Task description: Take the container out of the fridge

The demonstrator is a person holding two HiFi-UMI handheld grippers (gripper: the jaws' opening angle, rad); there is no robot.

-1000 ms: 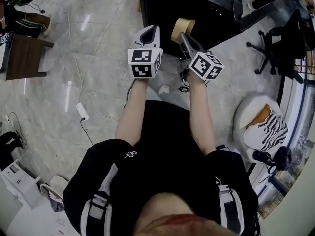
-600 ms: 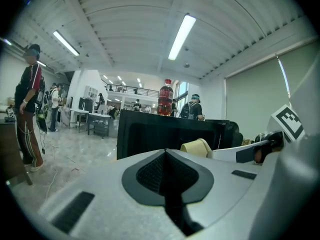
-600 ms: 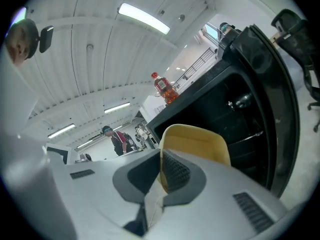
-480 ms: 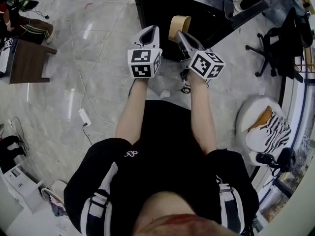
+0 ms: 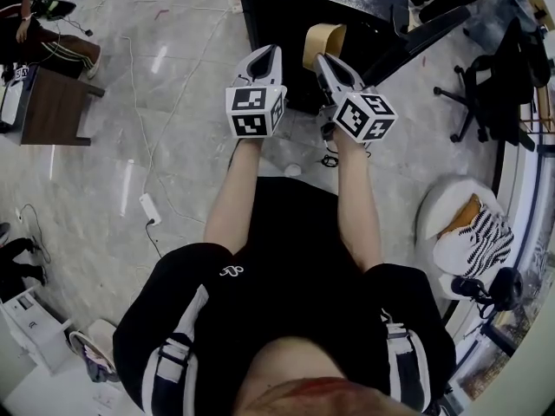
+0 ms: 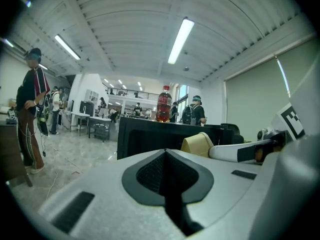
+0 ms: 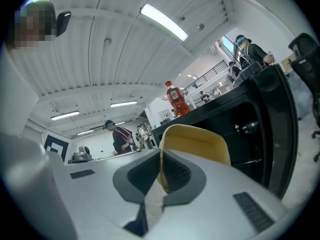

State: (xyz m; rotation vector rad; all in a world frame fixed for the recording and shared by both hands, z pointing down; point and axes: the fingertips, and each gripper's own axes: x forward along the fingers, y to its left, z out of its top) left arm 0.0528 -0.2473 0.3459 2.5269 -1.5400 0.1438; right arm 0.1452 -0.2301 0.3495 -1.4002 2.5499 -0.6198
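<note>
A tan, rounded container [image 5: 323, 42] is clamped by its rim in my right gripper [image 5: 321, 59], in front of the black fridge [image 5: 347, 3]. In the right gripper view the jaws [image 7: 161, 170] pinch the container's yellow wall [image 7: 197, 145]. My left gripper [image 5: 264, 55] is level with it on the left, shut with nothing between its pads [image 6: 166, 156]. From the left gripper view the container [image 6: 198, 145] and the right gripper [image 6: 242, 151] show at the right. The fridge's door [image 5: 429, 26] stands open to the right. A red bottle [image 6: 163, 104] stands on top of the fridge.
A black office chair [image 5: 490, 85] and a white striped cushion [image 5: 464, 224] are at the right. A brown wooden stool [image 5: 52, 107] stands at the left, with a power strip [image 5: 147, 206] and cables on the marble floor. People [image 6: 32, 109] stand farther back.
The right gripper has turned slightly, holding the container a little higher. The fridge sits a little lower in the head view. The left gripper has barely moved.
</note>
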